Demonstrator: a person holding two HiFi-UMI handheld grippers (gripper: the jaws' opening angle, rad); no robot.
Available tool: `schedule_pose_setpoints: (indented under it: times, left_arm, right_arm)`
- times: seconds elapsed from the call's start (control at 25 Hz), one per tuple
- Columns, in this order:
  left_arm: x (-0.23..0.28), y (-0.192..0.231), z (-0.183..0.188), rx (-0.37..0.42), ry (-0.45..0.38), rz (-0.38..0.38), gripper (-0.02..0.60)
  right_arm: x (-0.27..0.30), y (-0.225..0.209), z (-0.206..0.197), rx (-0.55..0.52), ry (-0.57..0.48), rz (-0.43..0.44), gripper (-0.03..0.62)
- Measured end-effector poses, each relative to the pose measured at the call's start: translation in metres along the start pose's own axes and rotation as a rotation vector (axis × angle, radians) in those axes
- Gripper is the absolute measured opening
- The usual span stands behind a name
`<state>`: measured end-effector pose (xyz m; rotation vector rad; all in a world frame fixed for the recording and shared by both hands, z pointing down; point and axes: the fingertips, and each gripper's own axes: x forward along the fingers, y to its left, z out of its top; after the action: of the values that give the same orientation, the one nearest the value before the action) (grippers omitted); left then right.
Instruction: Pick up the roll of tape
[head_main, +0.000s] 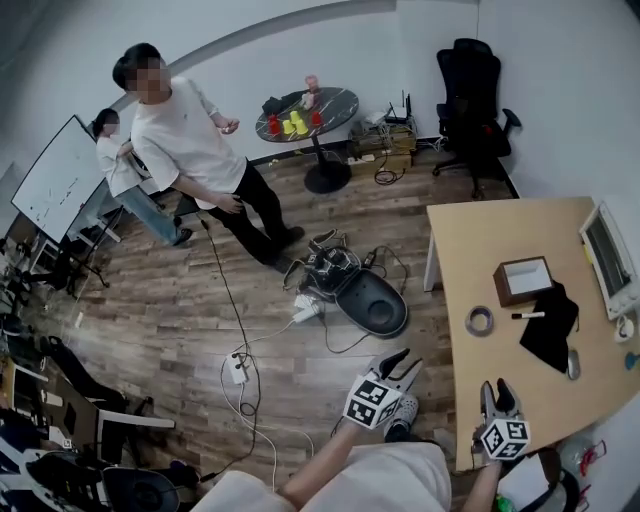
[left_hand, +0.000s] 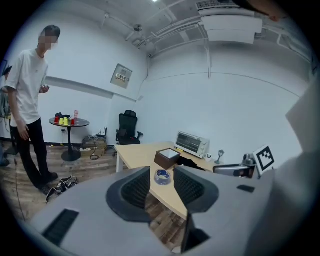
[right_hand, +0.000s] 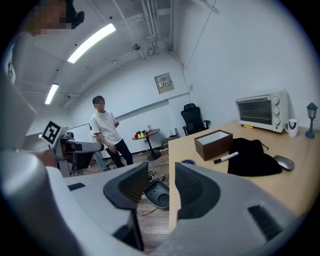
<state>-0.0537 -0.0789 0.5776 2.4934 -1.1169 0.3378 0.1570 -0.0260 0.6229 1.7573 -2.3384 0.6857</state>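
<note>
Left claw (head_main: 398, 362), jaws apart and empty, hangs over the floor just off the desk's (head_main: 470, 250) near corner. Its own view frames the roll of tape (head_main: 480, 320) squarely in the gap between the jaws, some way ahead. Right claw (head_main: 498, 392), jaws also apart with nothing between them, sits over the desk's near edge, and in its view the tape shows just right of the gap. The tape lies flat, hole up, close inside the desk's long floor-side edge, ahead of both claws and between their lines of reach. Beyond it, toward the desk's middle, stand a brown box (head_main: 523, 280), a marker pen (head_main: 528, 315) and a black cloth (head_main: 550, 325). By the head view the right claw looks slightly nearer, but the left is the one already lined up on the roll.
</note>
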Motion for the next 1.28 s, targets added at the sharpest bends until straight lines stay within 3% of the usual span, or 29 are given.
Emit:
schedule_pose_setpoints:
  times: [0.32,0.8,1.16,1.28]
  left_arm:
    - [0.064,0.008,0.017,0.027,0.030,0.044,0.141]
    - [0.107,-0.008,0.017,0.034,0.083,0.043,0.141]
    - [0.097,-0.005,0.029,0.008,0.022,-0.021,0.141]
    - [0.101,-0.008,0.021,-0.006,0.016,-0.035,0.141]
  right_arm:
    - [0.051,-0.056,0.003,0.067,0.004,0.054,0.160]
    - [0.064,-0.080,-0.010,0.153,0.007,0.096,0.160]
    - [0.072,-0.040,-0.001,-0.006,0.077,0.095,0.202]
    - [0.077,-0.043,-0.005,-0.006,0.097,0.084,0.202]
